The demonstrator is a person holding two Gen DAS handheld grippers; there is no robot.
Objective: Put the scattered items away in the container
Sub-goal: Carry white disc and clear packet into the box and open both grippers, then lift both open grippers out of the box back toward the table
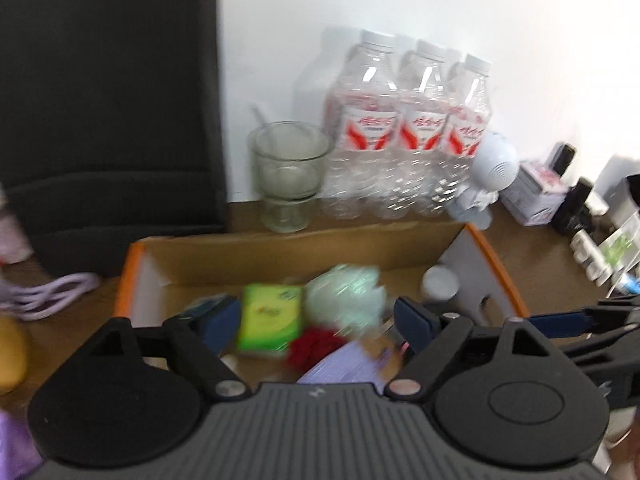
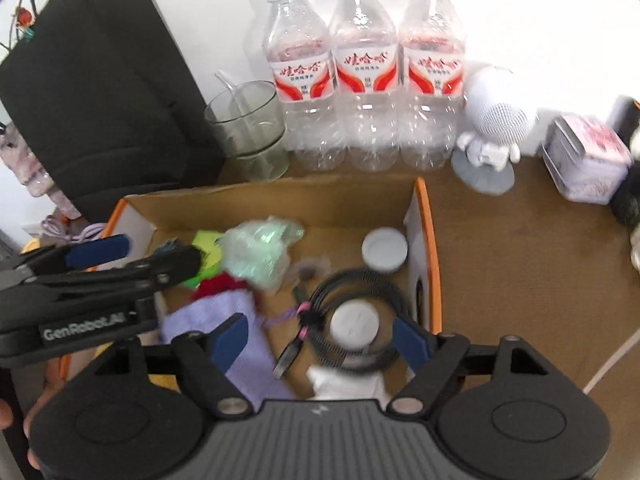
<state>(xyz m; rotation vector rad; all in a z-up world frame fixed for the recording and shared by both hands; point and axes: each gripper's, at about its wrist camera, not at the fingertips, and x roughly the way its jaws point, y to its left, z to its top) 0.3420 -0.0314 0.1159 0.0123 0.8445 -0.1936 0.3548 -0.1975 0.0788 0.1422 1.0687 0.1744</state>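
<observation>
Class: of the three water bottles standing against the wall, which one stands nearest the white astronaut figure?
The right-hand bottle: it stands right beside the astronaut figure, the other two further left.

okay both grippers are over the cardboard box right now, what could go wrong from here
1. The left gripper and right gripper hover close together over the cardboard box, both open and empty; they could knock each other.
2. The black cable lies coiled around a white round thing; grabbing either may drag the other.
3. The glass cup and three bottles stand right behind the box; a push on the box could topple them.
</observation>
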